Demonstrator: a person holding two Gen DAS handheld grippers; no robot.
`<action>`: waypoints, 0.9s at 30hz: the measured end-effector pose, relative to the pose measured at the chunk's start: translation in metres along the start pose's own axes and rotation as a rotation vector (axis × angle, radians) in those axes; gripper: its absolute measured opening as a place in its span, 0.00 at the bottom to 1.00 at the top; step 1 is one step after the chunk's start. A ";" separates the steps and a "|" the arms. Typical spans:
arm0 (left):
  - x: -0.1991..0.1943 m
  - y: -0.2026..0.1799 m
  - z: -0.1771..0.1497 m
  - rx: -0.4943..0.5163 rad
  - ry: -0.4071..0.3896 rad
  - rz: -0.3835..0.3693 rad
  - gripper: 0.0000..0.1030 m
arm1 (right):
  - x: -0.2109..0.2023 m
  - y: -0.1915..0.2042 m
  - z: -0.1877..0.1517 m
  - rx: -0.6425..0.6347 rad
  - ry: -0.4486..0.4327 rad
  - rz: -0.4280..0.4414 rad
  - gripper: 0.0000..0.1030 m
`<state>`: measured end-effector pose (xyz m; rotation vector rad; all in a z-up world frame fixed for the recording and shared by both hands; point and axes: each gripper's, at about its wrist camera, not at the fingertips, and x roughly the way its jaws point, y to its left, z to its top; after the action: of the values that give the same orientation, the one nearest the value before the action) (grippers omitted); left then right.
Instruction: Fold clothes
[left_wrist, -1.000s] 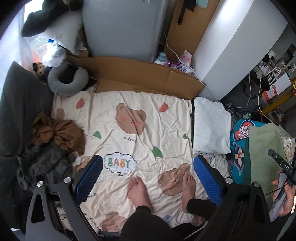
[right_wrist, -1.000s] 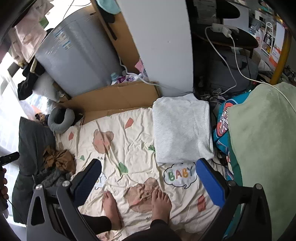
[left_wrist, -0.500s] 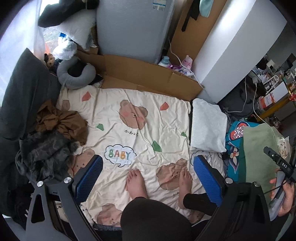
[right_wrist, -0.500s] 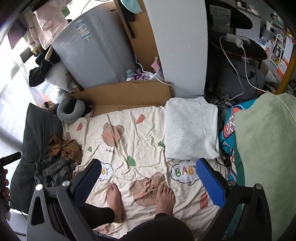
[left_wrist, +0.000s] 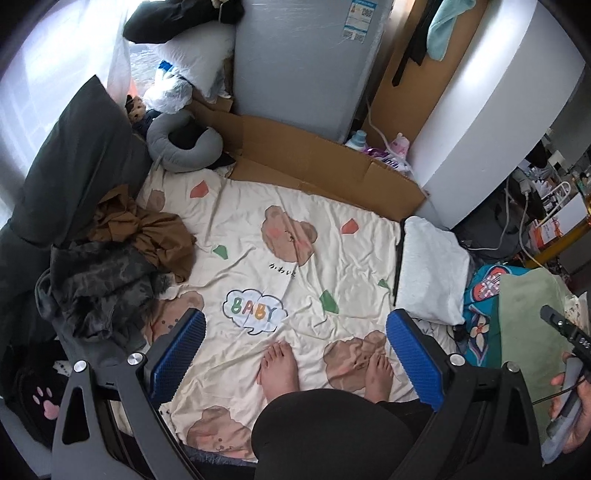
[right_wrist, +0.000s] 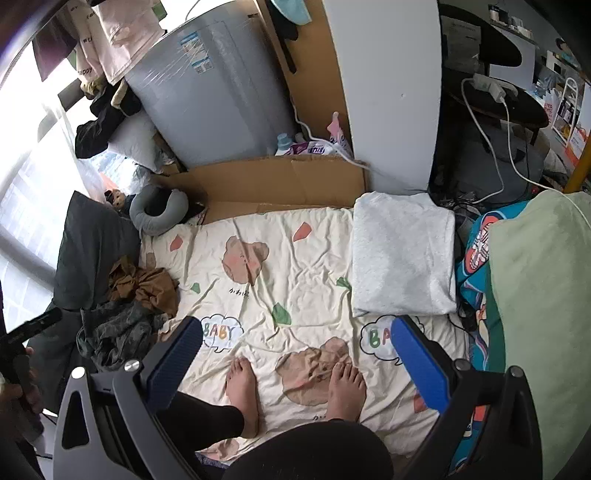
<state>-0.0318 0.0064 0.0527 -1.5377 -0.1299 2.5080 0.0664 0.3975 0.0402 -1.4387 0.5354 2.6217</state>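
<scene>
Two grippers spread wide, both empty, high above the bedding.
We hold the left gripper (left_wrist: 293, 354) and right gripper (right_wrist: 297, 363) over a bear-print sheet (left_wrist: 317, 258); folded grey garment (right_wrist: 402, 254) at its right edge, crumpled brown garment (left_wrist: 147, 229) and dark garment (left_wrist: 103, 291) heaped left (cardboard (left_wrist: 314, 166) behind).

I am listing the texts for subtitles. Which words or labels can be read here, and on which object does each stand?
"BABY": in cloud shapes on the cream bear sheet, seen twice in the right wrist view.
Small black script on the sheet: unreadable.
Sticker on the grey appliance: too small.
Packets by the cardboard: blurred.
</scene>
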 end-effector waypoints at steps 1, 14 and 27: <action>0.003 0.001 -0.004 -0.006 0.000 0.005 0.96 | 0.001 0.002 -0.001 -0.001 0.002 0.000 1.00; 0.040 -0.012 -0.036 -0.033 0.008 0.050 0.95 | 0.022 0.026 -0.022 -0.032 0.022 -0.044 1.00; 0.056 -0.025 -0.041 -0.035 0.012 0.116 0.95 | 0.036 0.040 -0.038 -0.092 0.050 -0.087 1.00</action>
<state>-0.0169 0.0412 -0.0108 -1.6177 -0.0858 2.5981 0.0669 0.3443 0.0020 -1.5207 0.3529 2.5794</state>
